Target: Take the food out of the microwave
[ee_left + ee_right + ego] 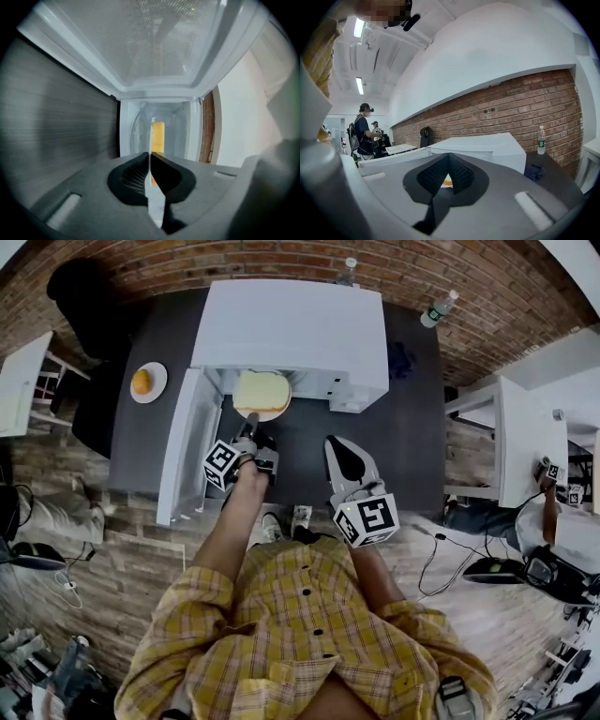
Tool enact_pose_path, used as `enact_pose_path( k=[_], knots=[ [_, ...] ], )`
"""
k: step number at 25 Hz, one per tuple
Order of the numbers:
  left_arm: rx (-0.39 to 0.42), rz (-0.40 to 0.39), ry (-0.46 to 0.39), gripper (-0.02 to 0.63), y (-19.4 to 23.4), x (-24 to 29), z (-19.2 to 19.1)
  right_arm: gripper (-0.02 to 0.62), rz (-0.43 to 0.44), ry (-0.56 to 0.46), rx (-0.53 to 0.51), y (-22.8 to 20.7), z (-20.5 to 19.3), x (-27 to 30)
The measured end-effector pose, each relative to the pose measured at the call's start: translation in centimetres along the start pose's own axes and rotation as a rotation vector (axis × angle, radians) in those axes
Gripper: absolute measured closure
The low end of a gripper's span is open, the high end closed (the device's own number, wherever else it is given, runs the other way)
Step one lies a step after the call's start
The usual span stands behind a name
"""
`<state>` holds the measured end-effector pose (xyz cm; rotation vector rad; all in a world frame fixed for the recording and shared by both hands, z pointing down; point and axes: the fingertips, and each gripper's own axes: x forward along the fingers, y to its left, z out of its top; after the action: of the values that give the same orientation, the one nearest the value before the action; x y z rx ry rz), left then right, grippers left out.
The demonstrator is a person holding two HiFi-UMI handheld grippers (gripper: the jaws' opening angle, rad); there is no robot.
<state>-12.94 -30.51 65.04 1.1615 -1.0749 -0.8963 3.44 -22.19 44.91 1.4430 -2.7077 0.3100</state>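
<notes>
Tongs first: your L gripper (251, 420) is clamped on the rim of the plate (267, 414). Your R gripper (339, 448) is pressed together w/ nothing in it, in front of the microwave (291, 329). Door (186, 451) is open. Bread (261, 388) sits at the mouth, approx half out. Left to do, I'd say: pull it clear & set it on the table (412, 427).

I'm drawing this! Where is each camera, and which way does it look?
Head view: on the head, looking down; white boxy microwave, left gripper, right gripper, yellow checked shirt.
Left gripper view: on that gripper, faces into the microwave; jaws pinch a round white plate of yellow food.
Right gripper view: on that gripper, faces the microwave's outside; jaws shut.
All three share the microwave.
</notes>
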Motion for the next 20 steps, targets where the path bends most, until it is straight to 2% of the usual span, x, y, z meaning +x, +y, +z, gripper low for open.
enact_pose_path(
  k=[20],
  knots=[
    [-0.037,-0.012,0.015,0.592,-4.1,-8.3,-2.0,0.592,-0.034,-0.03,-0.012,2.9,0.3,-2.3]
  ],
)
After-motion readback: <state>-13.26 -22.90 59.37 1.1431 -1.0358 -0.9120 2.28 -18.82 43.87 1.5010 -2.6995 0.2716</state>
